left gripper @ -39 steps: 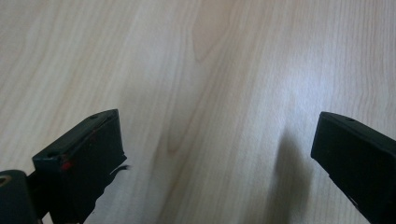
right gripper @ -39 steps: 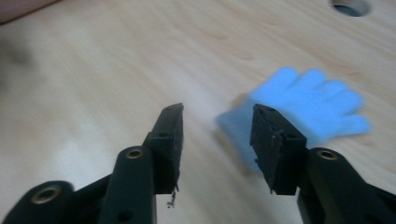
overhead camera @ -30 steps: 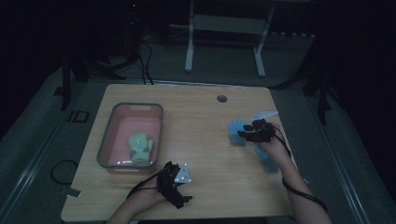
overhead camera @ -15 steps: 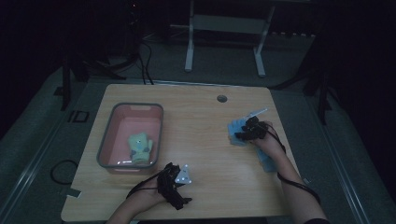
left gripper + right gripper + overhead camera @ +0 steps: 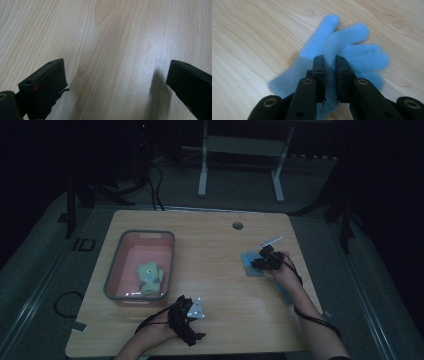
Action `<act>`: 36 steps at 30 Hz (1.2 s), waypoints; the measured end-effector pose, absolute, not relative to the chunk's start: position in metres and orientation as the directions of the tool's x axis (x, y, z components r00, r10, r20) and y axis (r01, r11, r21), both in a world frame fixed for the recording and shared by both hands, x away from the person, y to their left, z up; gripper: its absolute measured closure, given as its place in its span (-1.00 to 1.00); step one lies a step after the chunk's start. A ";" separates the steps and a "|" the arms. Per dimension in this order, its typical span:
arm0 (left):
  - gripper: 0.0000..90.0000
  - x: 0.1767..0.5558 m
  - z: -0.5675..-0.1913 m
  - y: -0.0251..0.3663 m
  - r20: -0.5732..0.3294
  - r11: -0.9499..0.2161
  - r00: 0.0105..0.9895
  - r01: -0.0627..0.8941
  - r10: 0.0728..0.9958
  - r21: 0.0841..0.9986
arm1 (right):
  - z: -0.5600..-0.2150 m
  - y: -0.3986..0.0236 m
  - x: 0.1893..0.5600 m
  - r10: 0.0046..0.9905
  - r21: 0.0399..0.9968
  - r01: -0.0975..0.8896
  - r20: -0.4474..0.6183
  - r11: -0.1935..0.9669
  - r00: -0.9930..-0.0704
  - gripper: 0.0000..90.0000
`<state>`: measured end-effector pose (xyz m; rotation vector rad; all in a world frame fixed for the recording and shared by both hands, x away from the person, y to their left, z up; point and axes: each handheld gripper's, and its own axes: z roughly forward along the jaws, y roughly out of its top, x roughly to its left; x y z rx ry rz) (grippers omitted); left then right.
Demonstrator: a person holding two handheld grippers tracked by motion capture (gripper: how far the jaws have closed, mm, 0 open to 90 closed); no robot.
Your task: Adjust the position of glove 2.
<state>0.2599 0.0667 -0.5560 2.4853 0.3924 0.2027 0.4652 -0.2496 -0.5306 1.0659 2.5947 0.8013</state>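
While one green glove (image 5: 150,277) already lies in the pink bin (image 5: 112,282), the right gripper (image 5: 330,65), jaws just closing, pinches the blue glove (image 5: 352,47) flat on the table (image 5: 220,255). Left gripper (image 5: 117,82) rests released. Judged: transfer to bin remains.

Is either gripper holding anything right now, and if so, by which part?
The right gripper, whose jaws have just been closing, pinches the blue glove at a fold in its palm. The left gripper is open over bare table.

blue glove (image 5: 342,60) fingertips blurred, cuff hidden behind the right claw (image 5: 329,65)
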 end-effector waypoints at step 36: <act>-0.93 0.256 -0.557 0.067 0.097 -0.775 0.941 0.206 0.325 0.597 | -0.481 -0.194 0.325 0.698 0.738 0.517 0.088 0.433 -0.711 0.79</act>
